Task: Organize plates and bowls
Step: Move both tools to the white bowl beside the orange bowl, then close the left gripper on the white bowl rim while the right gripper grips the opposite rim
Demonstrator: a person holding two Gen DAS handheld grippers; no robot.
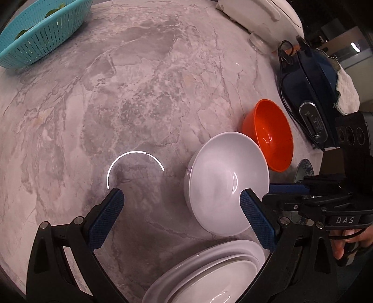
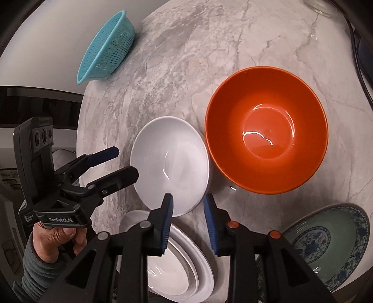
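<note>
A white bowl (image 1: 223,179) (image 2: 170,160) sits on the marble table (image 1: 139,93), touching an orange bowl (image 1: 270,137) (image 2: 265,130) to its right. Stacked white plates (image 1: 209,277) (image 2: 191,268) lie nearer me. A blue-and-green patterned plate (image 2: 331,244) rests at the right. My left gripper (image 1: 181,198) (image 2: 123,163) is open wide with nothing between its fingers, its right finger over the white bowl's near rim. My right gripper (image 2: 188,202) has a narrow gap that straddles that bowl's near right rim; the pads do not seem to press on it.
A teal colander (image 1: 39,32) (image 2: 107,46) stands at the far left. A dark blue appliance with a cord (image 1: 310,88), a white appliance (image 1: 261,14) and a clear glass (image 1: 257,43) line the far right. The table's edge runs down the left in the right wrist view.
</note>
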